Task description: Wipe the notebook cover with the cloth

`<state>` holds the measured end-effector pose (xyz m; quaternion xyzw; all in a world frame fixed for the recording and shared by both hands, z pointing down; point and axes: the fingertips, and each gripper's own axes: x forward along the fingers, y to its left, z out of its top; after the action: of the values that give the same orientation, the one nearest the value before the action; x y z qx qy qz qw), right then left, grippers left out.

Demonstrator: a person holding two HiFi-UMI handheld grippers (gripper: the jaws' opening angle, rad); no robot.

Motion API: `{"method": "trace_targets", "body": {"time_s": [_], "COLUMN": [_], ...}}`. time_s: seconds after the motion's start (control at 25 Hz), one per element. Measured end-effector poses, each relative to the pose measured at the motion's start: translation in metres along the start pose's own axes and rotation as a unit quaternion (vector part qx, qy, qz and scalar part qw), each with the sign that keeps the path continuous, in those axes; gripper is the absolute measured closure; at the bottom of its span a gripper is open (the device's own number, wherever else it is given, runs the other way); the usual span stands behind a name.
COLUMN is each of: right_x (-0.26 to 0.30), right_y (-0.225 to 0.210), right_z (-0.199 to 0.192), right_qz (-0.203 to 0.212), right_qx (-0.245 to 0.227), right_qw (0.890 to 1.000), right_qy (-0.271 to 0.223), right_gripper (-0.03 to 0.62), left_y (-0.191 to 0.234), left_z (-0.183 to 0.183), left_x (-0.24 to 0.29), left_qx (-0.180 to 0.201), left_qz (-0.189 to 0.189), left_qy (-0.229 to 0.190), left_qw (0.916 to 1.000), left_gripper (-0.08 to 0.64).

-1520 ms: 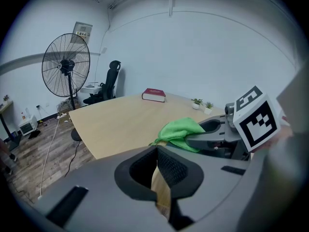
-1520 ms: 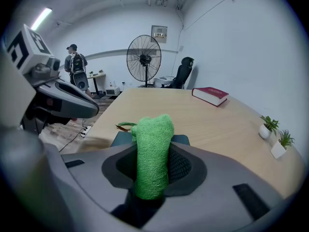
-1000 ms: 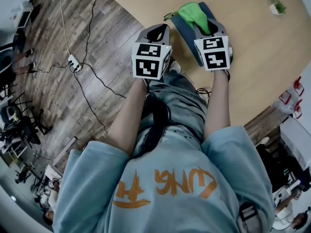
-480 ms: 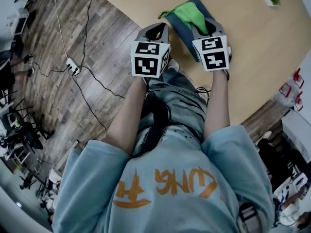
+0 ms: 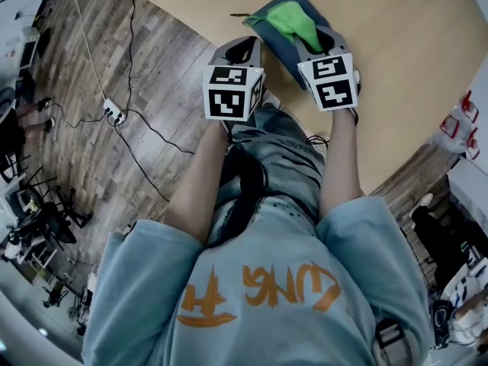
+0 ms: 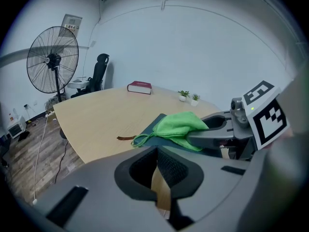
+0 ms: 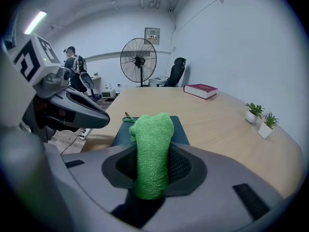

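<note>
Your right gripper [image 7: 153, 174] pinches the cloth [image 5: 290, 19], which is draped on the notebook [image 5: 275, 40], ready to drag across its cover. Your left gripper [image 6: 157, 170], pressed together and empty, hangs just left of the notebook.

- The pale wooden worktop [image 5: 396, 59] has a curved edge.
- A dark blue notebook [image 5: 284, 48] lies flat near that edge, at 12 o'clock in the head view.
- A thin brown strip [image 6: 125, 138] lies just beside the notebook, at its 9 o'clock in the left gripper view.
- In the right gripper view, a red book [image 7: 200, 91] lies flat well beyond at 1 o'clock, and two small potted plants [image 7: 253, 112] stand at 3 o'clock.
</note>
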<state>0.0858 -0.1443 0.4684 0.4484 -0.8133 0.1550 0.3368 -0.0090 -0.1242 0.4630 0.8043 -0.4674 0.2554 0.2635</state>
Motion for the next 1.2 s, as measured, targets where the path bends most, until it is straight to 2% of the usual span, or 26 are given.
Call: {"method": "trace_targets", "body": {"time_s": [0.52, 1.2], "right_x": [-0.019, -0.045], "right_y": [0.000, 0.003], "right_z": [-0.018, -0.043], "right_qz": [-0.010, -0.013], "right_qx": [0.013, 0.029], "right_qw": [1.000, 0.999], "right_qy": [0.004, 0.010], "right_gripper": [0.482, 0.482], "left_y": [-0.016, -0.030], "left_z": [-0.006, -0.013], "left_x": [0.002, 0.010], "left_qx": [0.002, -0.012], "left_qz": [-0.023, -0.050], "left_qy": [0.002, 0.002], "left_qw": [0.9997, 0.9987], "left_gripper": [0.540, 0.540]}}
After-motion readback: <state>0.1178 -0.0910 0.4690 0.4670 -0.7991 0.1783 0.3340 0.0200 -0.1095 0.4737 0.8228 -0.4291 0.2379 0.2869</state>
